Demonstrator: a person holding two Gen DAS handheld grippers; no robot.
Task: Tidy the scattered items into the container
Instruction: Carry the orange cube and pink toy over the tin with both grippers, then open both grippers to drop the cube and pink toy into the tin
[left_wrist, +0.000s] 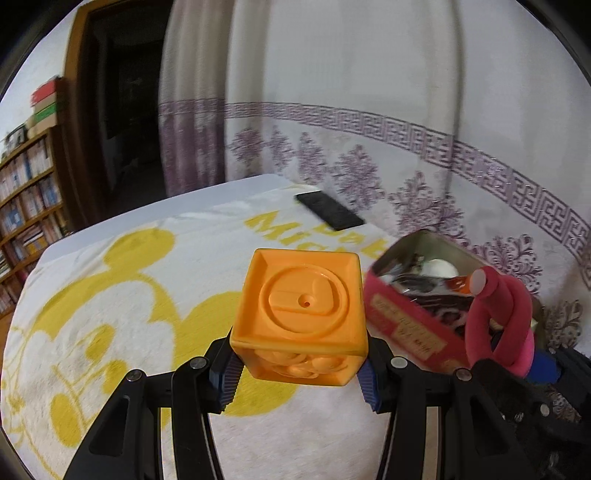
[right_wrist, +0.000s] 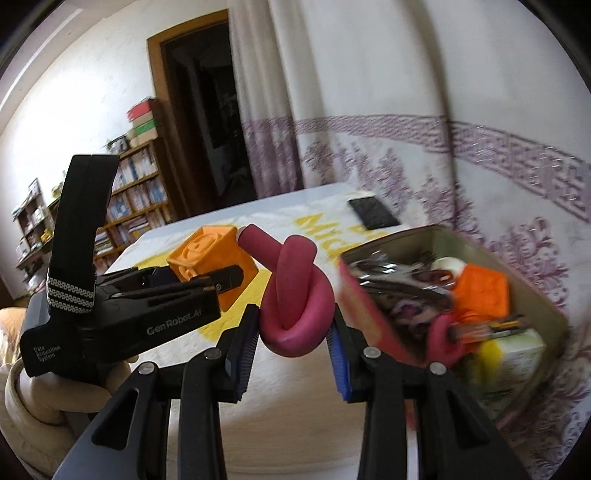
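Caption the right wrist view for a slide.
Right gripper holds a knotted pink foam tube beside the open tin.

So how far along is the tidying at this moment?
Well along. The red rectangular tin already holds several items, including an orange block. In hand: the left gripper is shut on an orange plastic cube, and the right gripper is shut on a knotted pink foam tube, both beside the tin. Still out: those two, plus a flat black rectangle on the yellow-and-white towel.
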